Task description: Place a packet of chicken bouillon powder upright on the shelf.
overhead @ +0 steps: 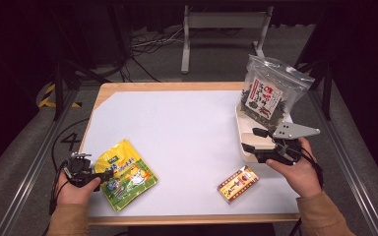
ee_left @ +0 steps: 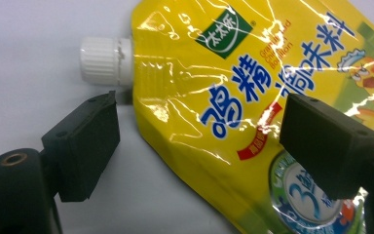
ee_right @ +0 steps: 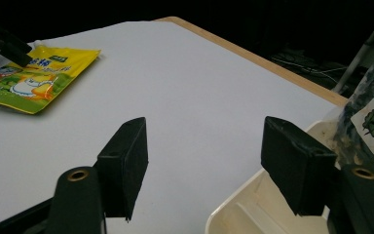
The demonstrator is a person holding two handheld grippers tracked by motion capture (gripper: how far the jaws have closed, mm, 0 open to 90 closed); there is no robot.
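Left gripper [ee_left: 199, 146] open astride the yellow spouted seasoning pouch [ee_left: 253, 97]; right gripper [ee_right: 204, 165] open, empty, over the white tray [overhead: 246, 147] holding a seaweed bag [overhead: 268, 93]; a snack box [overhead: 237, 184] lies between.

— From where do we look in the high view?
— From above our side of the table [overhead: 187, 123], facing forward and down, far enough back to see all of it.
— And the left gripper view?
— We sit very close over the yellow pouch [ee_left: 253, 97], looking along the jaws.
— The right gripper view?
— Low by the white tray [ee_right: 243, 204], facing across the table; it shares that pouch [ee_right: 34, 78] with the other two
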